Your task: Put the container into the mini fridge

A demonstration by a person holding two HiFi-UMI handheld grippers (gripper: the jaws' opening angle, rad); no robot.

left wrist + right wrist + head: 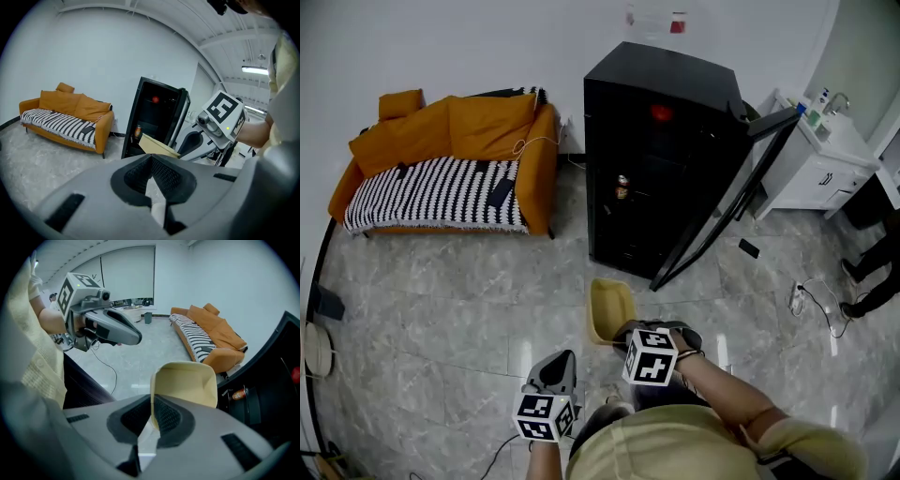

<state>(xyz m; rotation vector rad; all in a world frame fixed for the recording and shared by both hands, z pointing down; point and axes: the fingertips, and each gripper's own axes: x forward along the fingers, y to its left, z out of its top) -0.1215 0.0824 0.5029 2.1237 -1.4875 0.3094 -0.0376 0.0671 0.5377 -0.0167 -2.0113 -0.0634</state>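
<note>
Container (609,309), pale yellow and empty, is held above the floor (441,300) just short of the fridge (661,141), well outside it. One wall is pinched between the jaws of the right gripper (628,336), and in the right gripper view the thin edge is seen clamped between the dark pads (166,416) of the right gripper (152,401), with the container (187,383) rising beyond them and its hollow inside shown. The left gripper (561,361) is carried beside it, to the left and a little nearer the person, and nothing is gripped: in the left gripper view its jaws are seen brought together at the tips, with only floor showing below them, and the container (157,145) is visible past the left gripper (151,159). The black fridge is found straight ahead with its door (731,202) swung wide to the right, and a can (622,187) is seen on a shelf inside; the rest of the interior is too dark to be made out. An orange sofa (450,169) with a striped throw is set against the wall to the left of the fridge, well apart from the container. A white cabinet (820,159) is placed to the right of the fridge, beyond the door.
</note>
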